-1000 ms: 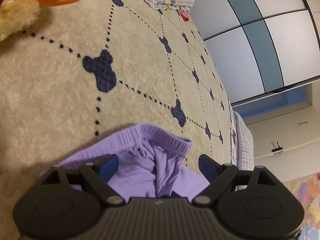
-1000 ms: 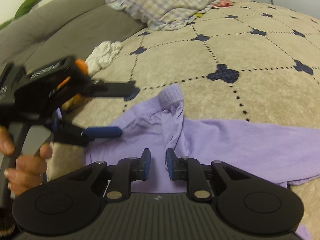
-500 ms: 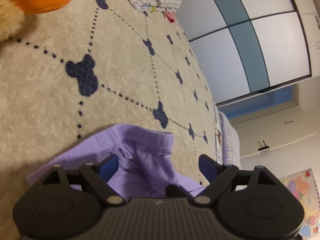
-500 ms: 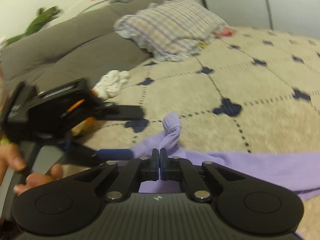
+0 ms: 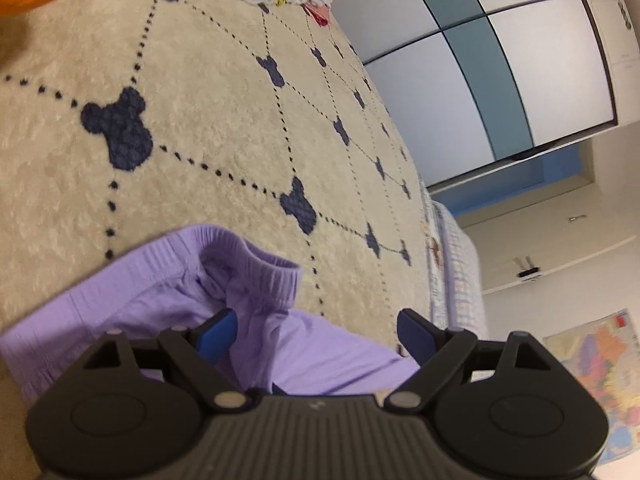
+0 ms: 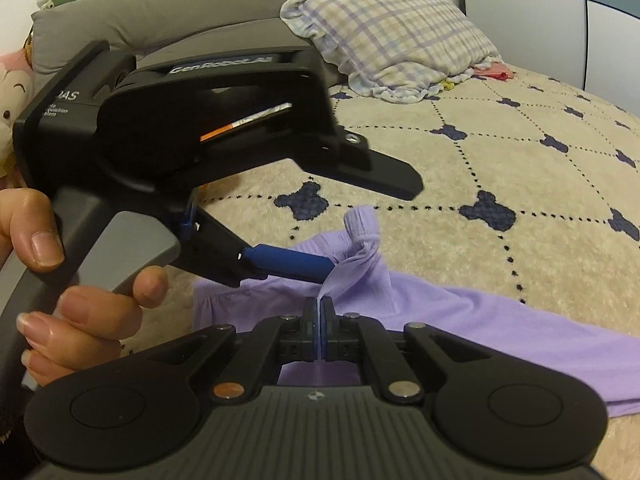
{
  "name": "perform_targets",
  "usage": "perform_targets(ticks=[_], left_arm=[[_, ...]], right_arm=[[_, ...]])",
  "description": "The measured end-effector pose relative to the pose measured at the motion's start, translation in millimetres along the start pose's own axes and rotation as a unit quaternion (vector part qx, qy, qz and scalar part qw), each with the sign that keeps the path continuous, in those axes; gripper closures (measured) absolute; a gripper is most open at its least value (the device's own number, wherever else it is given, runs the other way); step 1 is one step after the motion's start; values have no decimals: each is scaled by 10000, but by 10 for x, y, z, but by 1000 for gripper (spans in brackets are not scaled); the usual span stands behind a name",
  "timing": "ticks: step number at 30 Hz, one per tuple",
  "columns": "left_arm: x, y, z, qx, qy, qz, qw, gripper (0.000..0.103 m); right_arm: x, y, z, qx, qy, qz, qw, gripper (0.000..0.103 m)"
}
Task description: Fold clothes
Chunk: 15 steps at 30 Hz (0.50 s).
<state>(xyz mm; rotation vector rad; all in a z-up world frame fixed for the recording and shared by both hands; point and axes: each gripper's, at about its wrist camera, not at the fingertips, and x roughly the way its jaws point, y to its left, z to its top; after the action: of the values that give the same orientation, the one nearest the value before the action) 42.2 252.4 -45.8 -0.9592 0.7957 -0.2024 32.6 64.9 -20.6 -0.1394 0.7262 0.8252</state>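
Item: purple garment (image 6: 460, 320), spread on a beige blanket (image 6: 520, 168) with navy dotted lines, its ribbed band (image 5: 248, 256) bunched upward. Right gripper (image 6: 320, 312) was clamped on a pinch of the garment's fabric; left gripper (image 5: 316, 330) stood with jaws wide apart, one blue finger (image 6: 288, 262) touching the raised fabric. Also present: plaid pillow (image 6: 392, 36), grey headboard (image 6: 180, 12), a hand (image 6: 76, 280) on the left gripper's handle.

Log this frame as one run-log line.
right gripper: shut on purple garment | left gripper: open at waistband | surface: patterned blanket
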Motion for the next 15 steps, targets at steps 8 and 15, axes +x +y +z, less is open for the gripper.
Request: perform_targets(ticks=[8,15], left_arm=[[149,-11,-45,-69,-141,624,9979,53],[28,6,-38,-271,-468,581,9968,93]], right_arm=[[11,41,-29,-163,123,42,9998,101],[3,-6,-48,-63,147,-136,9998,96]])
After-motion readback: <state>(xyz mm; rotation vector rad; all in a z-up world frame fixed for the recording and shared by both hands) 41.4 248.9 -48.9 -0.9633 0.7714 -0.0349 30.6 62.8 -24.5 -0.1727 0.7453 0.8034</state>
